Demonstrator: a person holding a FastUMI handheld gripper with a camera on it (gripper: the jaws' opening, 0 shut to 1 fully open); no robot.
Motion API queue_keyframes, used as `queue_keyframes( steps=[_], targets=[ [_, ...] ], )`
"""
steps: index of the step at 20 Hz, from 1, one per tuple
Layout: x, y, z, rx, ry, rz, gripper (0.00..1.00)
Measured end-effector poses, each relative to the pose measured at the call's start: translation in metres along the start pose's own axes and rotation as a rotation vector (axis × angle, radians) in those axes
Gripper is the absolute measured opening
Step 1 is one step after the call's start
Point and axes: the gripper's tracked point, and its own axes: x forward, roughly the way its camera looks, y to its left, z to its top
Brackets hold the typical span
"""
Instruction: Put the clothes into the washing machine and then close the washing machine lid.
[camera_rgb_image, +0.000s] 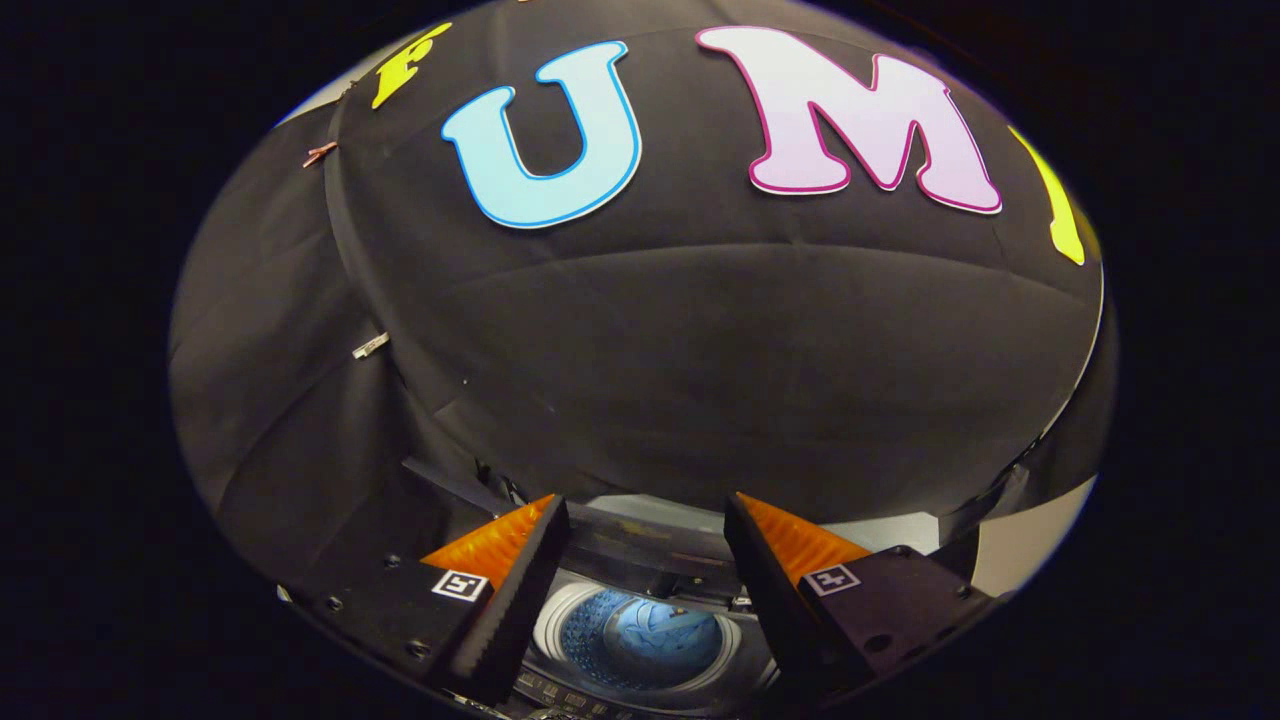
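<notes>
The washing machine (640, 650) sits below the gripper (645, 515), seen between its two fingers toward six o'clock, a top-loader with a round, perforated metal drum (640, 640) ringed by a pale collar, its lid up at the back. Something blue and crumpled-looking lies inside the drum, though whether it is clothes I cannot tell. The wedge-shaped fingers stand wide apart and grip nothing, and beyond them, from nine through twelve to three o'clock, hangs creased black cloth (700, 370).

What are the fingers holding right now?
Nothing. The gripper has its fingers apart with only air between them, above the washing machine's open drum.
</notes>
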Motion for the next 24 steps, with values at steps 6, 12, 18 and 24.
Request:
queue_keyframes(
  steps=[6, 12, 18, 24],
  targets=[
    [-0.029, 0.014, -0.034, -0.01, 0.034, 0.005, 0.98],
    [-0.051, 0.026, -0.081, -0.009, 0.116, 0.019, 0.98],
    [-0.068, 0.035, -0.117, -0.015, 0.191, 0.019, 0.95],
    [-0.086, 0.054, -0.119, -0.049, 0.157, 0.042, 0.93]
  ],
)
